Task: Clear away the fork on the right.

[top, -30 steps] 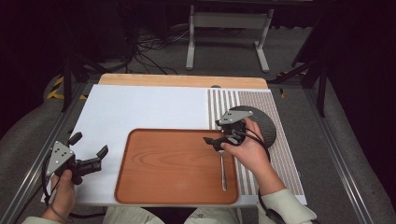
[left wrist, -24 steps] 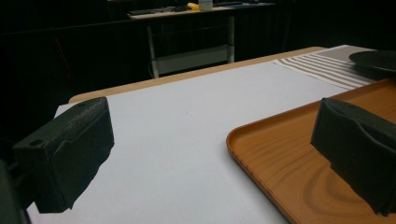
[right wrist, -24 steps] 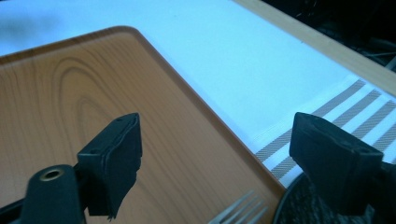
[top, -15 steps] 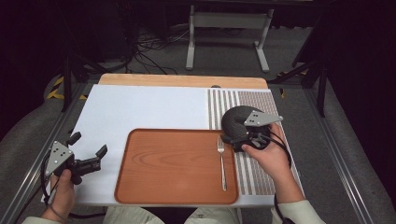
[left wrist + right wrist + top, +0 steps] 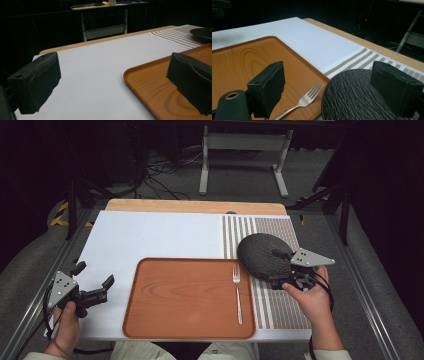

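A wooden tray (image 5: 185, 300) lies on the white cloth, with a silver fork (image 5: 237, 290) along its right side, tines away from me. Beside it, a dark textured plate (image 5: 262, 255) sits on the striped mat (image 5: 280, 315). My right gripper (image 5: 276, 267) hovers at the plate's right edge; its jaws have just been opening and stand open, gripping nothing. In the right gripper view the plate (image 5: 352, 97) lies under the right jaw and the fork (image 5: 307, 98) ahead, between the jaws of that gripper (image 5: 325, 72). My left gripper (image 5: 94, 274) rests open left of the tray (image 5: 150, 82).
The white cloth (image 5: 150, 235) covers the table's left and middle. A bare wooden strip (image 5: 195, 206) runs along the far edge. Metal rails flank the table, and a stand with cables sits on the floor beyond.
My right hand has moved right, from above the fork on the tray to the plate's right edge. The fork stays on the tray. My left gripper has not moved.
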The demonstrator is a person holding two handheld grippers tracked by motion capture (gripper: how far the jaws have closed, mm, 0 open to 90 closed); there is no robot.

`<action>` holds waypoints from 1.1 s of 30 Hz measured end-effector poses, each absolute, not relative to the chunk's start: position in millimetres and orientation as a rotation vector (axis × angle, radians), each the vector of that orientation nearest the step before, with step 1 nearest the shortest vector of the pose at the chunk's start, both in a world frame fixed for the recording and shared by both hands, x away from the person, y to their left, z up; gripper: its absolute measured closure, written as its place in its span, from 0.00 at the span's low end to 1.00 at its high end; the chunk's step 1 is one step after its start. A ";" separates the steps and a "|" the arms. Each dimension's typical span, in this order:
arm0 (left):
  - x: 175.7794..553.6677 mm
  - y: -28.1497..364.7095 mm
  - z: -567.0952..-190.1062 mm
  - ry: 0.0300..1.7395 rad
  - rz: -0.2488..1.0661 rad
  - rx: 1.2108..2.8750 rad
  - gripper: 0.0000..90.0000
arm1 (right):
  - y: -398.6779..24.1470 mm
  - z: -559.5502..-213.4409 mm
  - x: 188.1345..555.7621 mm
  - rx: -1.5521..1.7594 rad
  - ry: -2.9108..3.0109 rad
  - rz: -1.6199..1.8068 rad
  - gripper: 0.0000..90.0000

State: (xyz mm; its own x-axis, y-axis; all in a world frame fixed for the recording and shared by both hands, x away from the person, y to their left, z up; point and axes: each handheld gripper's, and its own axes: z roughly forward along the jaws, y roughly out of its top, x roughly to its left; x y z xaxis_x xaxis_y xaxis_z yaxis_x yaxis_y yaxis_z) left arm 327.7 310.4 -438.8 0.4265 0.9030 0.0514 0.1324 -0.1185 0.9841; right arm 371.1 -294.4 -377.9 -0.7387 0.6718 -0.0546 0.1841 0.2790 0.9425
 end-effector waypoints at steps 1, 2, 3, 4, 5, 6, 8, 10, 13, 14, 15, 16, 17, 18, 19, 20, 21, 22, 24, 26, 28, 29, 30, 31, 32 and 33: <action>327.7 310.3 -438.8 0.943 0.861 1.560 0.00 | -297.4 -380.1 370.1 0.771 2.096 1.469 0.15; 327.7 310.6 -438.8 0.942 0.862 1.562 0.00 | -300.4 -382.2 369.3 0.771 2.089 1.474 0.15; 327.7 310.6 -438.8 0.942 0.863 1.562 0.00 | -303.1 -384.3 368.3 0.777 2.083 1.476 0.15; 327.8 310.7 -438.8 0.943 0.863 1.562 0.00 | -305.5 -386.7 367.5 0.781 2.074 1.485 0.15; 327.7 310.5 -438.9 0.947 0.861 1.559 0.00 | -307.3 -388.4 366.7 0.785 2.068 1.490 0.15; 327.8 310.6 -439.0 0.948 0.861 1.559 0.00 | -310.5 -391.3 365.7 0.789 2.058 1.494 0.15; 328.0 310.9 -439.0 0.948 0.863 1.563 0.00 | -314.7 -395.6 364.0 0.799 2.044 1.503 0.15; 328.1 311.0 -439.2 0.949 0.863 1.564 0.00 | -320.0 -401.2 361.5 0.809 2.020 1.512 0.14; 328.2 311.1 -439.3 0.949 0.863 1.565 0.00 | -325.2 -408.3 358.7 0.820 2.004 1.532 0.14; 328.1 311.2 -439.3 0.953 0.863 1.565 0.00 | -326.6 -410.5 358.0 0.822 1.999 1.531 0.14; 328.1 311.3 -439.4 0.954 0.863 1.565 0.00 | -329.2 -414.6 356.3 0.826 1.994 1.533 0.14; 328.1 311.4 -439.4 0.955 0.864 1.565 0.00 | -330.9 -417.4 355.3 0.829 1.993 1.538 0.14; 328.2 311.5 -439.6 0.957 0.863 1.564 0.00 | -332.6 -419.7 354.2 0.833 1.989 1.538 0.14; 328.2 311.6 -439.6 0.957 0.863 1.565 0.00 | -334.1 -421.9 353.1 0.838 1.984 1.536 0.14; 328.4 311.6 -439.8 0.956 0.864 1.564 0.00 | -335.3 -423.4 352.4 0.841 1.982 1.536 0.14; 328.5 311.5 -439.9 0.956 0.864 1.564 0.00 | -336.9 -425.9 351.5 0.845 1.980 1.540 0.14; 328.5 311.6 -439.8 0.955 0.864 1.565 0.00 | -337.7 -427.3 350.9 0.849 1.979 1.540 0.14; 328.5 311.6 -439.8 0.954 0.865 1.564 0.00 | -338.7 -429.3 350.2 0.856 1.977 1.535 0.14; 328.4 311.7 -439.5 0.954 0.863 1.566 0.00 | -341.4 -433.5 348.2 0.867 1.980 1.531 0.14; 328.6 311.9 -439.7 0.952 0.861 1.565 0.00 | -344.9 -438.3 345.5 0.885 1.975 1.531 0.14; 328.8 312.0 -440.0 0.952 0.860 1.566 0.00 | -346.7 -440.1 344.8 0.890 1.975 1.527 0.14; 328.9 312.0 -440.2 0.952 0.859 1.566 0.00 | -348.4 -443.1 344.0 0.898 1.967 1.530 0.13; 328.9 312.0 -440.3 0.952 0.859 1.567 0.00 | -349.0 -444.9 343.2 0.911 1.969 1.530 0.13; 328.9 312.1 -440.3 0.952 0.858 1.567 0.00 | -349.7 -447.0 342.8 0.913 1.972 1.522 0.13; 328.9 312.2 -440.3 0.952 0.858 1.566 0.00 | -349.9 -448.1 342.5 0.919 1.976 1.521 0.13; 329.1 312.2 -440.5 0.951 0.858 1.565 0.00 | -350.0 -449.8 342.1 0.924 1.979 1.524 0.13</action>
